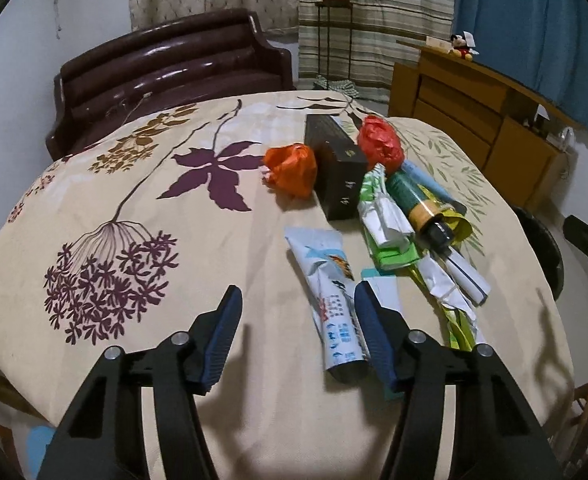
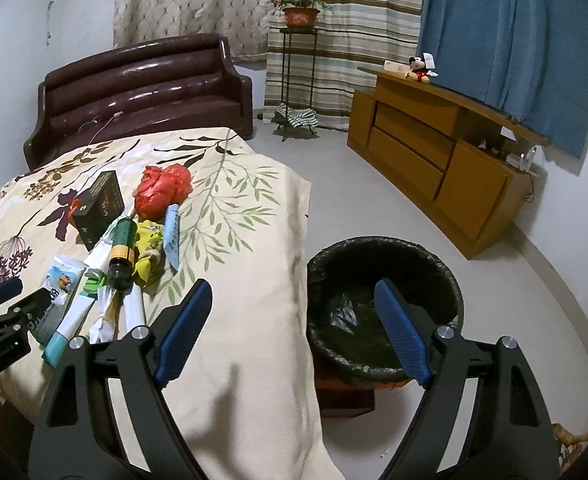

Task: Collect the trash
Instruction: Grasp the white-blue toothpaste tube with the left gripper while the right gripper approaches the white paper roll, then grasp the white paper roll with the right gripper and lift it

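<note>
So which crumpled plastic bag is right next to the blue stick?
The red bag, at the far end of the pile. The orange bag sits on the other side of the black box.

black box (image 1: 340, 174), near end: pale digits that look like "44 44"; cannot be sure of them.
black box, end face in the right wrist view (image 2: 99, 208): a small gold mark and reddish lettering on the side, too blurred to read.
white and blue tube (image 1: 336, 300): red and blue printed characters along its lower half, too small to make out; a picture patch higher up, no words readable there.
green and white wrapper (image 1: 378, 216): green print, nothing legible.
green bottle (image 1: 418, 204): a yellow band, no readable label.
card beside the plush toy (image 1: 468, 38): white tag, print not legible.
</note>
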